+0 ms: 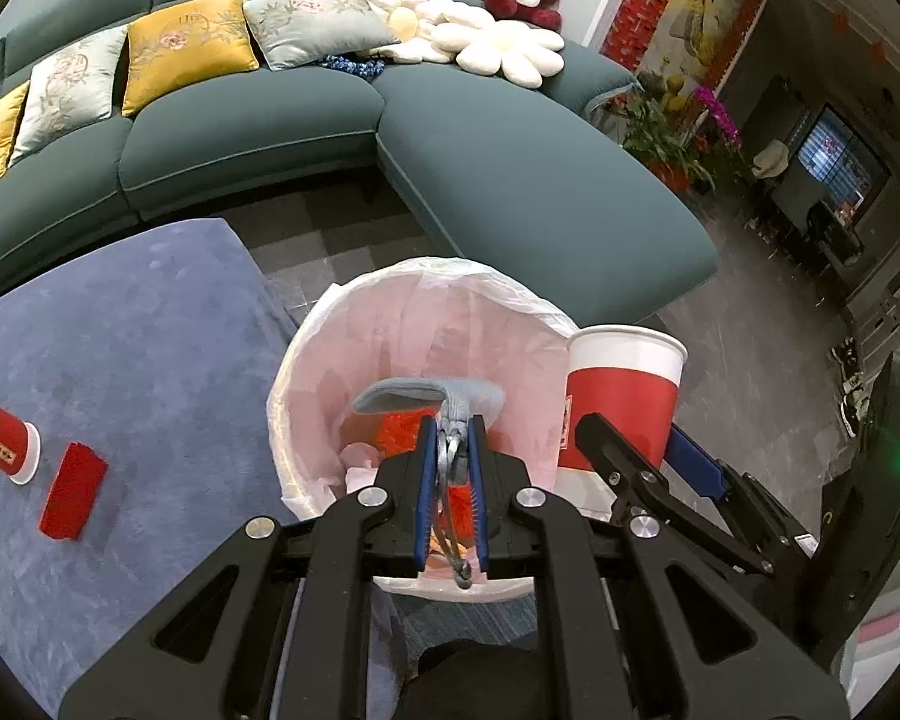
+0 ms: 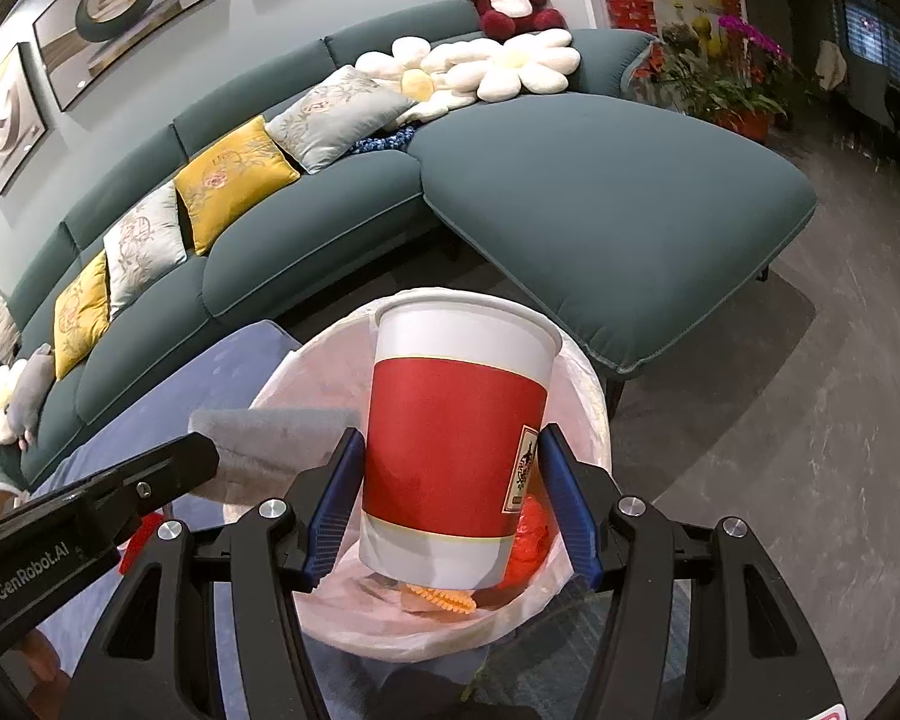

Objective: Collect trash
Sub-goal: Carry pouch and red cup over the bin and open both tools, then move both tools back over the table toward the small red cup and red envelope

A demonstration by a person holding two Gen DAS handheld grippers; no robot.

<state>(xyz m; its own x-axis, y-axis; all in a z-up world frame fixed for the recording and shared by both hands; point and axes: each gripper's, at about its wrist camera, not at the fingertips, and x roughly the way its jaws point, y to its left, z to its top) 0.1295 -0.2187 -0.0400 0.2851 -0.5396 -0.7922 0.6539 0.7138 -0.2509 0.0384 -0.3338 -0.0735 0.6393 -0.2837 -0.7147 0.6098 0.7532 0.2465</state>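
My left gripper (image 1: 452,429) is shut on a grey-blue sock (image 1: 432,399) and holds it over the white-lined trash bin (image 1: 306,360). My right gripper (image 2: 450,456) is shut on a red and white paper cup (image 2: 456,438), upright over the same bin (image 2: 588,396). The cup (image 1: 621,396) and the right gripper (image 1: 630,444) also show in the left wrist view, at the bin's right rim. The sock (image 2: 270,441) and the left gripper's finger (image 2: 150,468) show in the right wrist view, left of the cup. Red and orange trash (image 2: 531,534) lies in the bin.
A second red and white cup (image 1: 3,438) lies on its side on the blue rug (image 1: 138,348), beside a red packet (image 1: 72,498). A teal sectional sofa (image 1: 510,180) with cushions stands behind the bin. Potted plants (image 1: 666,126) stand at the far right.
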